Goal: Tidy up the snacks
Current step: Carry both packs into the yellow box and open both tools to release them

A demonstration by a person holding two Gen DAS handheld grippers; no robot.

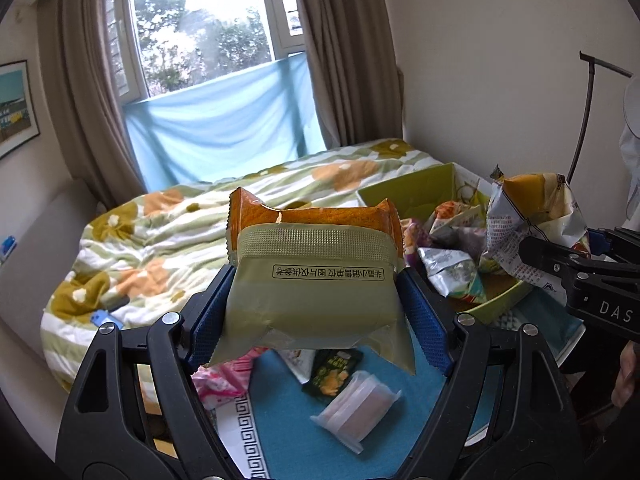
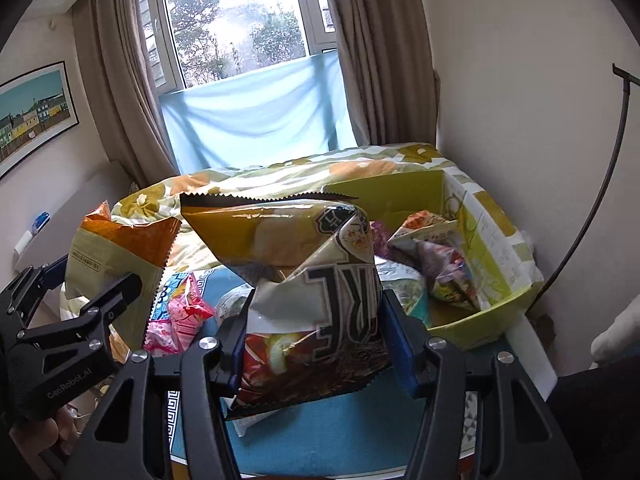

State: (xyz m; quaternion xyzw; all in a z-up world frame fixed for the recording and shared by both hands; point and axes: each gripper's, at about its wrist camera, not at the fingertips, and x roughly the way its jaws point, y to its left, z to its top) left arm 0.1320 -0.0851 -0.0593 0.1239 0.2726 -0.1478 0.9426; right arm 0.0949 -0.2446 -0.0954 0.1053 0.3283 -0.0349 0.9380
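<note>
My left gripper [image 1: 316,300] is shut on an olive and orange snack packet [image 1: 312,280], held up above the blue mat [image 1: 288,412]. The packet also shows at the left of the right wrist view [image 2: 116,256]. My right gripper [image 2: 316,344] is shut on a crumpled yellow and brown chip bag [image 2: 304,292], held just left of the green box [image 2: 496,312]. That bag shows in the left wrist view [image 1: 528,220] over the green box [image 1: 420,192]. The box holds several snack packets [image 2: 436,252].
On the mat lie a pink packet [image 2: 184,316], a dark green packet [image 1: 334,372] and a clear wrapped pink pack [image 1: 356,408]. A bed with a flowered quilt [image 1: 180,240] lies behind. A wall is at the right and a window with curtains beyond.
</note>
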